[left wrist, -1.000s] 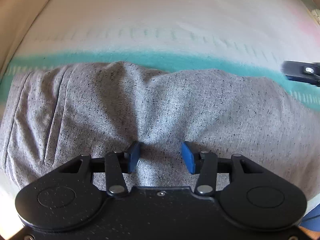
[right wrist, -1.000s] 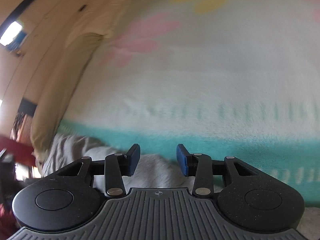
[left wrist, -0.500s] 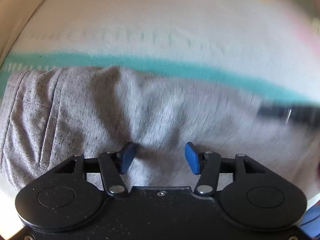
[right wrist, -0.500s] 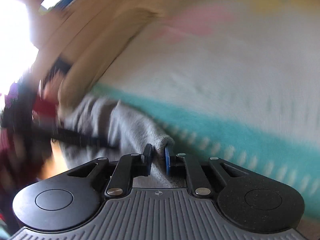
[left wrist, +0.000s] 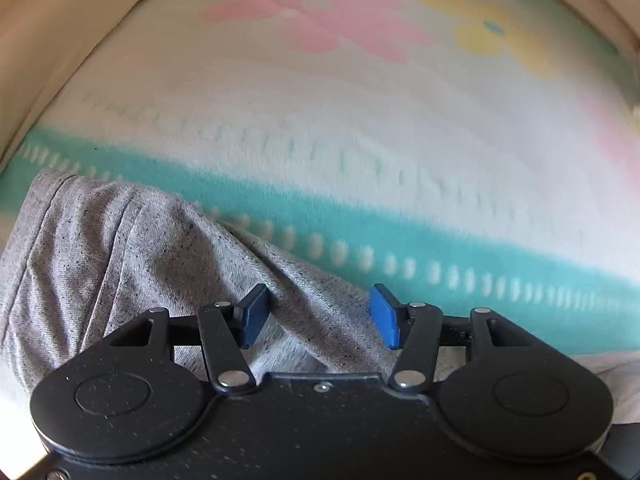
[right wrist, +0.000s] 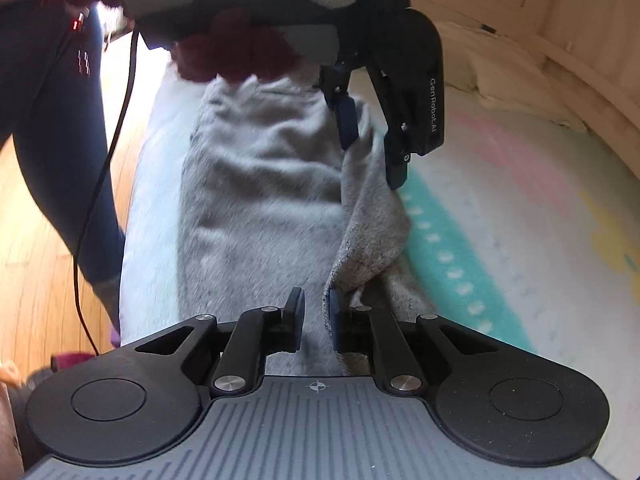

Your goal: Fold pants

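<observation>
Right claw point(right wrist: 316, 316) nearly closed, a raised fold of the grey pants point(right wrist: 256, 184) pinched at its right pad. Pants run straight ahead over the blanket point(right wrist: 500, 208). Left claw point(right wrist: 372, 148) well ahead, jaws apart, straddling the same fold. Teal stripe right of fold. Person's leg point(right wrist: 60, 152) and cable point(right wrist: 108, 152) far left.

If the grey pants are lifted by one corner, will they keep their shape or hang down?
Probably they hang down: the grey pants already drape in soft folds from the right tool. They seem light, since a small pinch raises an edge. The blanket looks fuzzy, so dragged cloth may bunch rather than slide.
</observation>
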The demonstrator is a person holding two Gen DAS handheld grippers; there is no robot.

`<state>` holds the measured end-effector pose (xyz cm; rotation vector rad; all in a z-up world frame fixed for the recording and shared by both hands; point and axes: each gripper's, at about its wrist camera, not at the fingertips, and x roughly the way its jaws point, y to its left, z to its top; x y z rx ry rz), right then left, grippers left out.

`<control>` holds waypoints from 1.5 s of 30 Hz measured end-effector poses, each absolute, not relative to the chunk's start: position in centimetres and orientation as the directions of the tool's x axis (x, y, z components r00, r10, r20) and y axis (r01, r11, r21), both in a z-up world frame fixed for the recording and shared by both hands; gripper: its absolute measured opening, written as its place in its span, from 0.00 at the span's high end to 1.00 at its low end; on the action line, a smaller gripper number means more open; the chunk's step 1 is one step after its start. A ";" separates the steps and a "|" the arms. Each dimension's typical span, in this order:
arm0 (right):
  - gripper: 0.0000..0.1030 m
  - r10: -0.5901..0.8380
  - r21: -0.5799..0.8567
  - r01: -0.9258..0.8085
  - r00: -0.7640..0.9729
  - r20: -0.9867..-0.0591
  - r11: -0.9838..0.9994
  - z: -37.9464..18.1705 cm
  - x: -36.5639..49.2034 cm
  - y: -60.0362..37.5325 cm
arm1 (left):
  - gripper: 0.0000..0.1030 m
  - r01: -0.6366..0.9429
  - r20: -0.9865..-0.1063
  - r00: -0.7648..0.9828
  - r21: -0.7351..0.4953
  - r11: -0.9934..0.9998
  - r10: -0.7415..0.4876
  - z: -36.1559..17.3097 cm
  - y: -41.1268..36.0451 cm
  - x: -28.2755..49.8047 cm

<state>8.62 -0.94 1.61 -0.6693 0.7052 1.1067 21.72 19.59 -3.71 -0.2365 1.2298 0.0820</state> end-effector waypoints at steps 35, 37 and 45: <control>0.59 0.733 0.437 -0.606 0.417 -0.537 0.665 5.0 20.2 -2.5 | 0.42 -0.231 -0.954 0.227 -0.248 0.941 -0.196 -7.7 23.7 17.1; 0.59 0.687 0.402 -0.590 0.401 -0.606 0.700 4.9 21.6 -2.2 | 0.42 -0.229 -0.955 0.227 -0.240 0.943 -0.188 -8.0 23.3 17.0; 0.60 0.740 0.605 -0.516 0.087 -0.667 0.606 0.0 22.7 -1.6 | 0.42 -0.205 -0.963 0.221 -0.202 0.958 -0.156 -8.6 21.3 17.0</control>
